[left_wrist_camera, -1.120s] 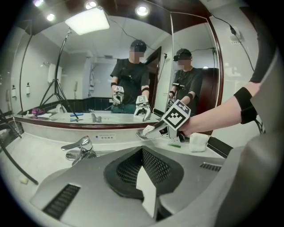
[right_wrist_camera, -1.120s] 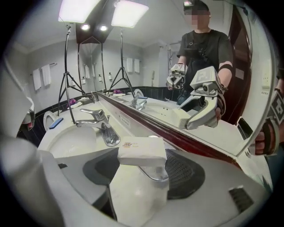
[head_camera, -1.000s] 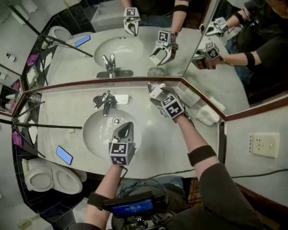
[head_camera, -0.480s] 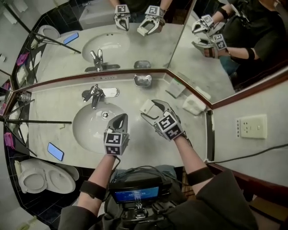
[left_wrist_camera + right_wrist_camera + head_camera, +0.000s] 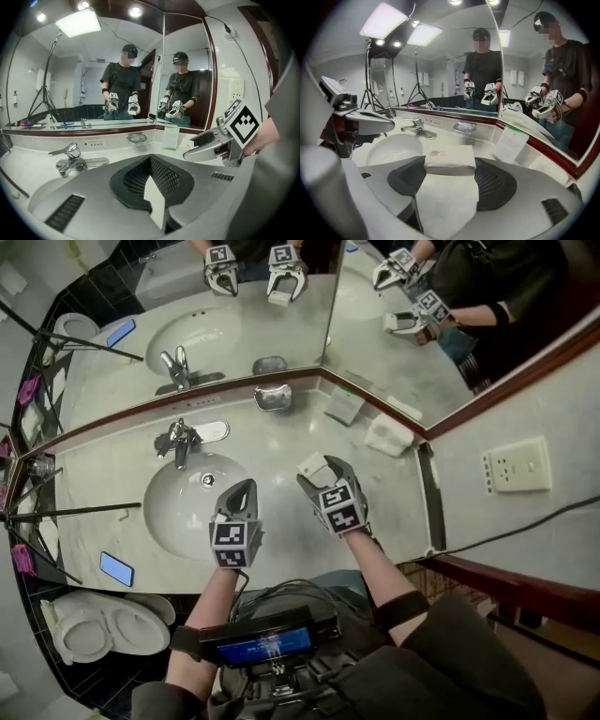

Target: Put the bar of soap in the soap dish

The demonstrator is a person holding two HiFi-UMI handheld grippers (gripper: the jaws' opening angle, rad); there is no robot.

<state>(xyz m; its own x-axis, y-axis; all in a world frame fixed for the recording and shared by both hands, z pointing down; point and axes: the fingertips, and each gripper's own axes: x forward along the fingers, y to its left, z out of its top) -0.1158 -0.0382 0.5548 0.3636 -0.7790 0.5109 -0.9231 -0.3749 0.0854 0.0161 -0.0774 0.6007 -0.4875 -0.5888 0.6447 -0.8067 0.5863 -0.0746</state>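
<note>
A white wrapped bar of soap (image 5: 310,465) sits between the jaws of my right gripper (image 5: 320,474), which is shut on it above the counter, right of the sink. In the right gripper view the bar of soap (image 5: 450,159) lies across the dark pads. The metal soap dish (image 5: 273,397) stands at the back of the counter by the mirror, well beyond the soap; it also shows as soap dish (image 5: 464,127) and soap dish (image 5: 137,138). My left gripper (image 5: 241,491) is shut with nothing in it, over the basin's right rim.
A chrome faucet (image 5: 178,440) stands behind the oval basin (image 5: 178,507). An upright card (image 5: 343,407) and a white folded pack (image 5: 389,436) sit at the back right corner. A blue phone (image 5: 116,568) lies at the counter's left front. Mirrors line the back, and tripod legs (image 5: 75,512) cross on the left.
My right gripper has carried the soap away from the mirror and the dish, toward the counter's front. The left gripper has drifted a little over the basin and stays shut.
</note>
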